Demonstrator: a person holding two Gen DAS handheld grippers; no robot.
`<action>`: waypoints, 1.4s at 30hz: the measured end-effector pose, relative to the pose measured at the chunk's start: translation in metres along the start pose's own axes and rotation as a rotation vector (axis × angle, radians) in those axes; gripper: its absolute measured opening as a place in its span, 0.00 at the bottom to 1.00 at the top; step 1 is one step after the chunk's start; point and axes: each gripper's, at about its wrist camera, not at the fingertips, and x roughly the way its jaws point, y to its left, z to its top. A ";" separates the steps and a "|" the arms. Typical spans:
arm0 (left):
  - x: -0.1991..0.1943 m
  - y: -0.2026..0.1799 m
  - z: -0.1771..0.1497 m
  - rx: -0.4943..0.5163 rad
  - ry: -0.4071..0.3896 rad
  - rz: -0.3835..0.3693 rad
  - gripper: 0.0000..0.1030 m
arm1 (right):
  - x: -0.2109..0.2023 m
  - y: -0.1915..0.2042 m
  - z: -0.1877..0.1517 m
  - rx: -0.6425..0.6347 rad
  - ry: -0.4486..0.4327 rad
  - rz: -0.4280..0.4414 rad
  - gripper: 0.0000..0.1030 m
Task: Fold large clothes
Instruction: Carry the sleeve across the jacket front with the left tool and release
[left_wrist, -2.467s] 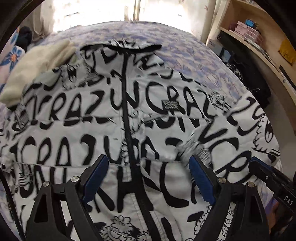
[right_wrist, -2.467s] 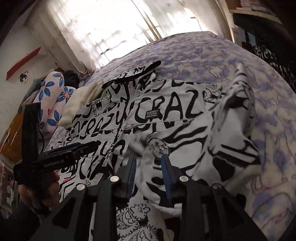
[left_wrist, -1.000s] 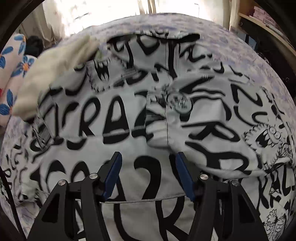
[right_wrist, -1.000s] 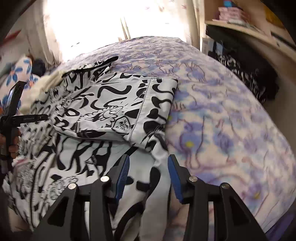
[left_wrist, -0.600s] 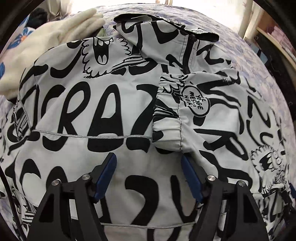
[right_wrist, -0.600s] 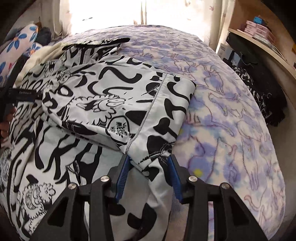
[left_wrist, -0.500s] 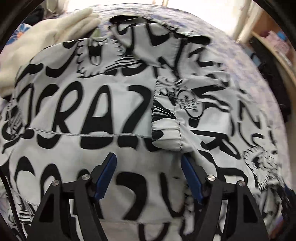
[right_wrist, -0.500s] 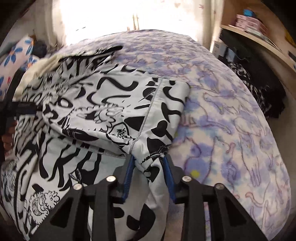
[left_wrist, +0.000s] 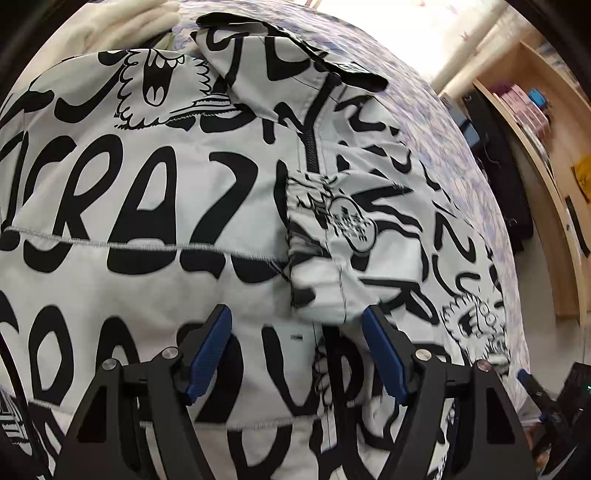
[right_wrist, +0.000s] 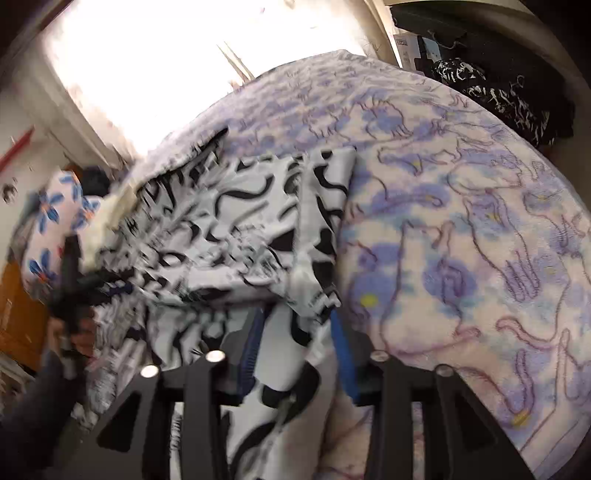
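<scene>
From the left wrist, our left tool (left_wrist: 297, 349) hangs wide open over the jacket (left_wrist: 147, 221) spread on the bed (left_wrist: 443, 140), gripping nothing. From the right wrist, our right tool (right_wrist: 295, 347) is opening around the folded sleeve (right_wrist: 295, 229); we should release cleanly so the fold lies flat.

Motion-blurred jacket (right_wrist: 236, 236), shelf items (left_wrist: 524, 99) indistinct

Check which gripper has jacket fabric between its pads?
The right gripper: jacket hem sits between its opening pads. The left gripper just hovers open above it.
</scene>
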 end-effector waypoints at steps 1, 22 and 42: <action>0.003 0.000 0.001 0.001 -0.004 0.011 0.70 | 0.002 0.001 0.005 0.016 -0.005 -0.001 0.45; -0.013 -0.021 -0.039 0.147 -0.071 0.222 0.27 | 0.148 -0.011 0.107 0.059 0.128 -0.290 0.24; -0.023 -0.082 -0.028 0.167 -0.183 0.173 0.61 | 0.124 0.131 0.040 -0.161 0.171 -0.096 0.25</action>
